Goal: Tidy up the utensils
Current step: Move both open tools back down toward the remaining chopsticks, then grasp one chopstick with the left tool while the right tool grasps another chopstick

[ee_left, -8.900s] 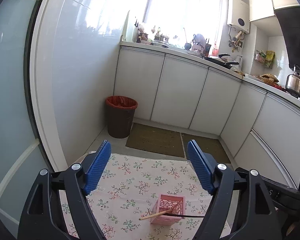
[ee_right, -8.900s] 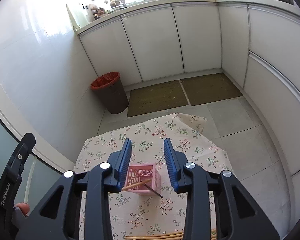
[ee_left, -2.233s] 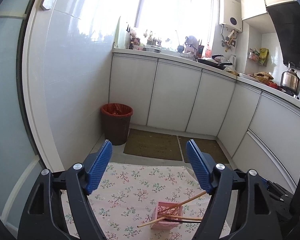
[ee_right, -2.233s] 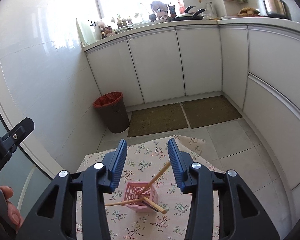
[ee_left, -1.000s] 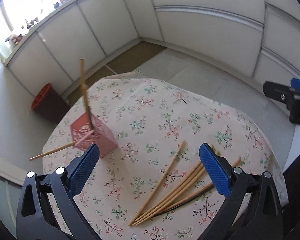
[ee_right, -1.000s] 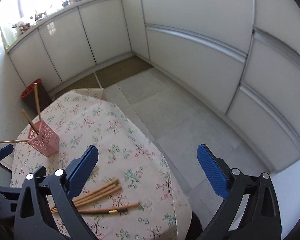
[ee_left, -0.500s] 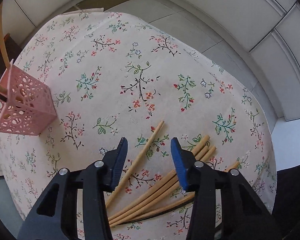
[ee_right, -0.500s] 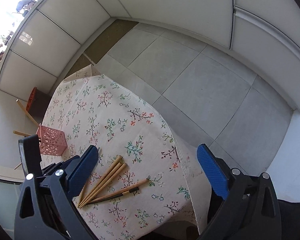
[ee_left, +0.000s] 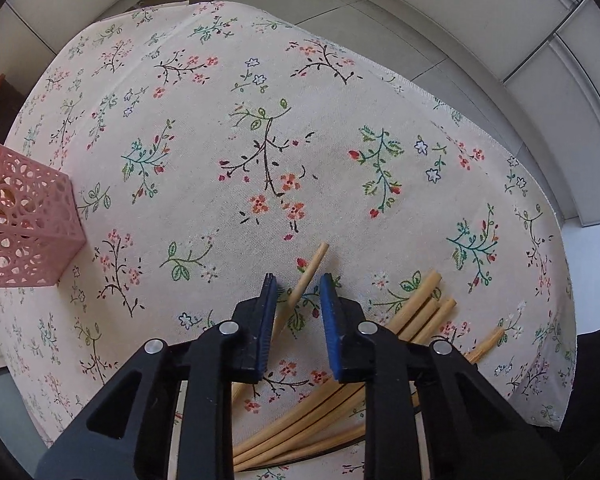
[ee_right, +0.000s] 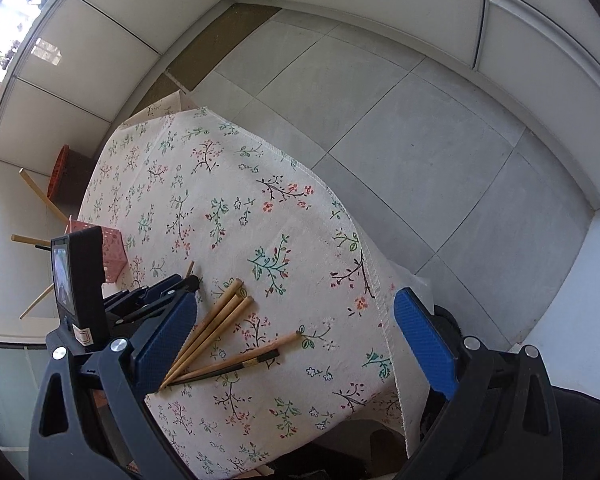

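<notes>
My left tongs [ee_left: 296, 286] stood low over the table [ee_left: 260, 80], their blue pads [ee_left: 269, 292] narrowed to a slim gap on either side of a single bamboo chopstick [ee_left: 312, 266]. Whether the pads already pressed the wood I could not tell. That chopstick lay apart from the rest, its blunt end pointing away past my tips. Just to its right lay the bundle of bamboo chopsticks [ee_left: 416, 312], fanned and touching one another, with a dark one under them in the right view. The pink lattice holder [ee_left: 24, 220] sat well off to the left near the table's edge, several chopsticks already leaning out of it.

I judged the stick light, stiff and smooth, likely to swivel or slip if pinched near an end, so a hold nearer its middle seemed wiser.

My left tool pitched steeply down, almost flat against the flowered cloth. My right tongs [ee_right: 300, 344] hung higher and gaped wide with nothing between them, over the table's near corner.
</notes>
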Demonstrator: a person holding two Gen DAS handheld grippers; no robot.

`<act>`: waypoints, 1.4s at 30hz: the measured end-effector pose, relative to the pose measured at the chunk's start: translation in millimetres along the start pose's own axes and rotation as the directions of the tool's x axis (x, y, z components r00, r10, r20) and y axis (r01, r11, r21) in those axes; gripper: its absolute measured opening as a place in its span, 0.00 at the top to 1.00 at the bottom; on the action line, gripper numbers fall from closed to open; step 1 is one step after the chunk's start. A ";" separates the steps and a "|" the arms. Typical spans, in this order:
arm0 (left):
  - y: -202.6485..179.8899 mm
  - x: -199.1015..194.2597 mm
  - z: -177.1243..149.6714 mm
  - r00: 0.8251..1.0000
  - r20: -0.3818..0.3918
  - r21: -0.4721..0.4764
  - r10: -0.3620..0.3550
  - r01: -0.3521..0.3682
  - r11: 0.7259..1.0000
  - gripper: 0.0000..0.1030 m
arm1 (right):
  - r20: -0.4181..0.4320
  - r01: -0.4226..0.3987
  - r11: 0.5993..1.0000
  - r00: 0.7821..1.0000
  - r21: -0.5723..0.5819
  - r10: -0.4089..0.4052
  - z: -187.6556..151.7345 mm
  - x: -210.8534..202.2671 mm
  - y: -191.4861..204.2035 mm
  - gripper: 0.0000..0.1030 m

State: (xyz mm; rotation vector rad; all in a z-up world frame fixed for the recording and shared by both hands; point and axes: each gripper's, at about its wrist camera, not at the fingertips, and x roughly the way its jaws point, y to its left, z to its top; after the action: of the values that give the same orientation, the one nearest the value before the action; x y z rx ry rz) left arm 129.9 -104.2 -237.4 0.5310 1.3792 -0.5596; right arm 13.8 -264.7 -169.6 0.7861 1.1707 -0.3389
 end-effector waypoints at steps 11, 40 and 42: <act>27.0 -22.8 -23.5 0.990 0.106 -0.017 0.089 -0.088 0.996 0.92 | -0.161 -0.067 0.997 0.984 0.037 0.072 -13.3 27.6 4.2 0.25; 49.5 -180.2 -94.7 0.864 0.478 -0.157 0.155 -0.089 0.984 0.96 | -0.261 0.094 0.976 0.964 0.195 -0.041 -13.1 98.6 35.8 0.81; 47.2 -181.3 -94.2 0.863 0.481 -0.154 0.155 -0.091 0.984 0.96 | -0.245 0.109 0.977 0.968 0.185 -0.062 -7.9 99.9 40.4 0.83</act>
State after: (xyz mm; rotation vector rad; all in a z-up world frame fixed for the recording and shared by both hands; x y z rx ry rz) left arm 70.7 3.3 -67.3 0.3380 0.8777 -0.4581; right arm 71.2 -215.8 -247.1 0.9703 1.4141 -0.4464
